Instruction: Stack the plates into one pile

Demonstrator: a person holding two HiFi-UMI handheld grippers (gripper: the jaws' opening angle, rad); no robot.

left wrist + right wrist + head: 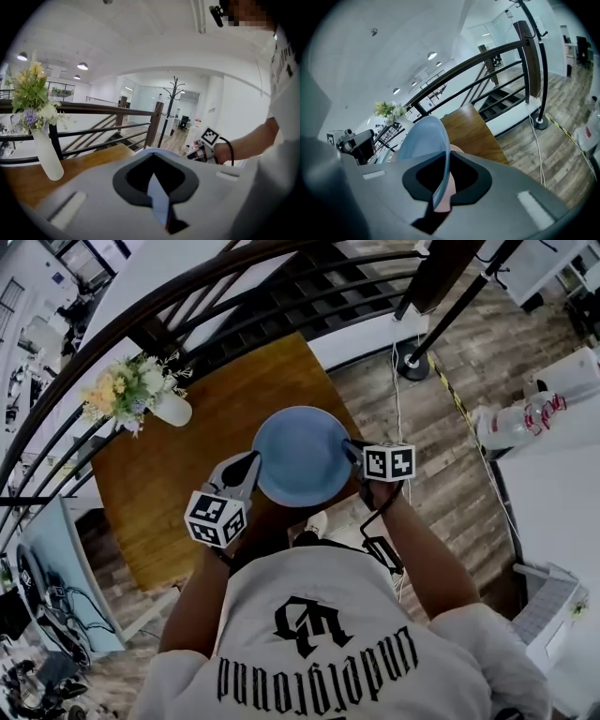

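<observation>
Standing at the far left of the wooden table point(187, 484), a white vase point(172, 410) holds a bunch of pale flowers point(127, 390), with a dark railing point(112, 334) curving behind it. Nearer and to the right of the vase, the left gripper point(249, 467) comes in from the near side, its marker cube toward the person point(328, 634). In the left gripper view its jaws are clamped on the left rim of the blue plate point(302, 454), whose thin edge runs straight between them. The plate sits between the two grippers over the near right part of the table, well apart from the vase. On the plate's right rim, the right gripper point(356, 452) grips in the same way: its own view shows the blue edge pinched between the jaws. A pale pink strip point(447, 187) lies just under that edge, possibly a second plate, though too little shows to be sure. Further right, past the table's edge, lies the plank floor point(441, 474), and the black coat stand point(441, 324) rises from its round foot at the far right beside the end of the railing.
</observation>
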